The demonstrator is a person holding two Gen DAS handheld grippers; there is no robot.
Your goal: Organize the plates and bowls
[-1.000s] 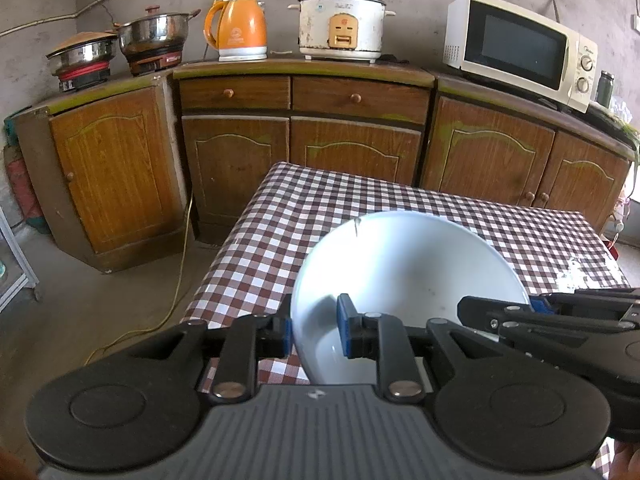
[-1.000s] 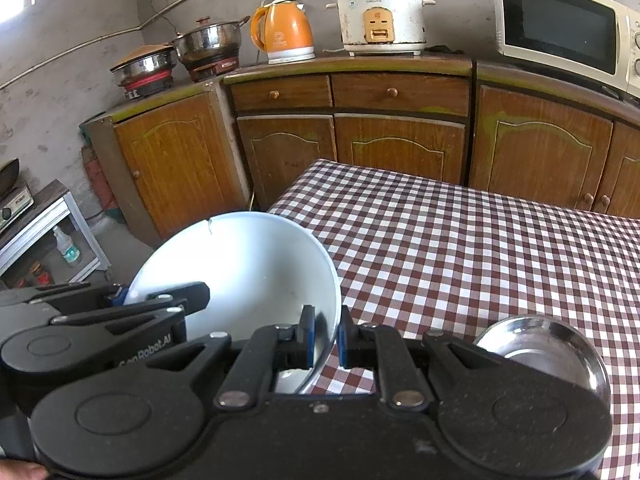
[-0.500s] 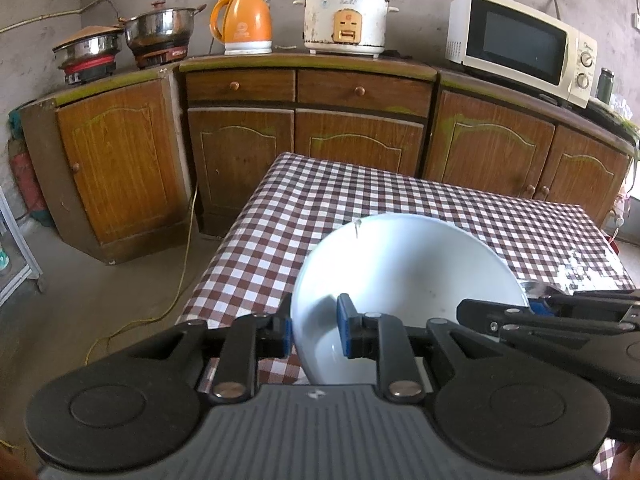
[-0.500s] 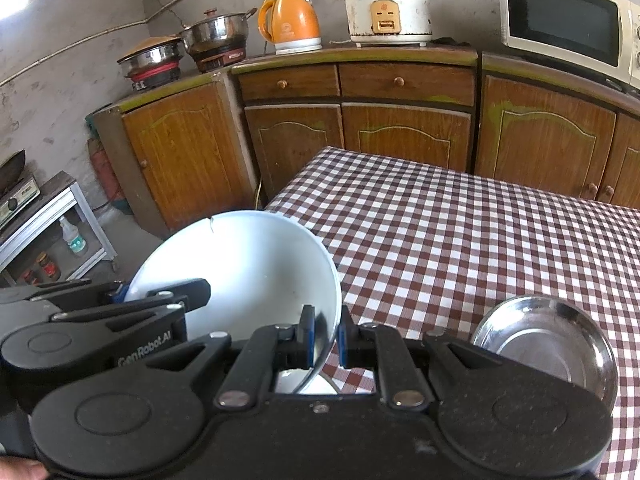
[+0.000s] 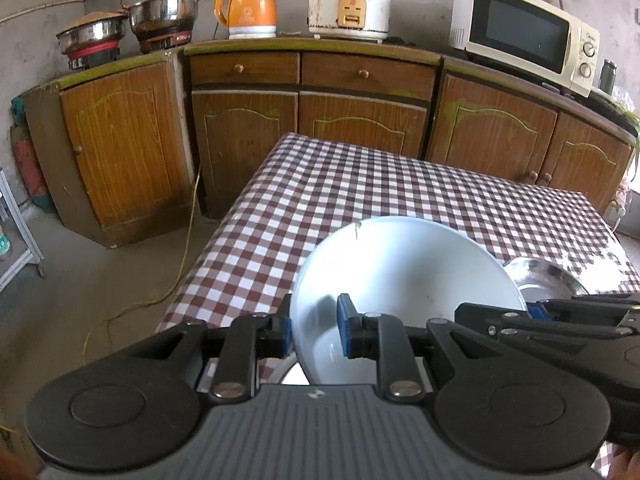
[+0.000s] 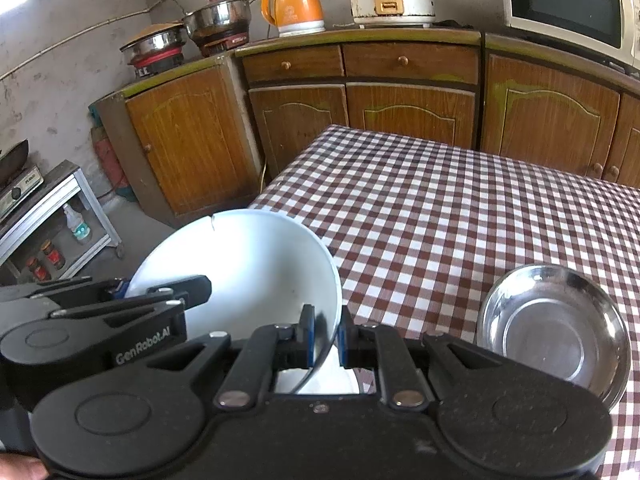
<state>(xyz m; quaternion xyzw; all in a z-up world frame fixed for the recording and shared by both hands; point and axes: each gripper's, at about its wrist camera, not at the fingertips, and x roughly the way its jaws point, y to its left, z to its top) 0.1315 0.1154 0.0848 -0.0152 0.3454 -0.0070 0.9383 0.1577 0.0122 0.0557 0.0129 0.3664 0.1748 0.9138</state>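
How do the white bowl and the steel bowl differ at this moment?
The white bowl is matte white with a crack at its far rim; the steel bowl is shiny metal. The white bowl is tilted and gripped at opposite rims by the left gripper and right gripper; the steel bowl sits level on the checked tablecloth, untouched. The white bowl looks larger. Both are round and empty.

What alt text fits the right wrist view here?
Both tongs, right and left, grip opposite rims of a white bowl with a chipped far edge, tilted over a checked table. A steel bowl sits to its right.
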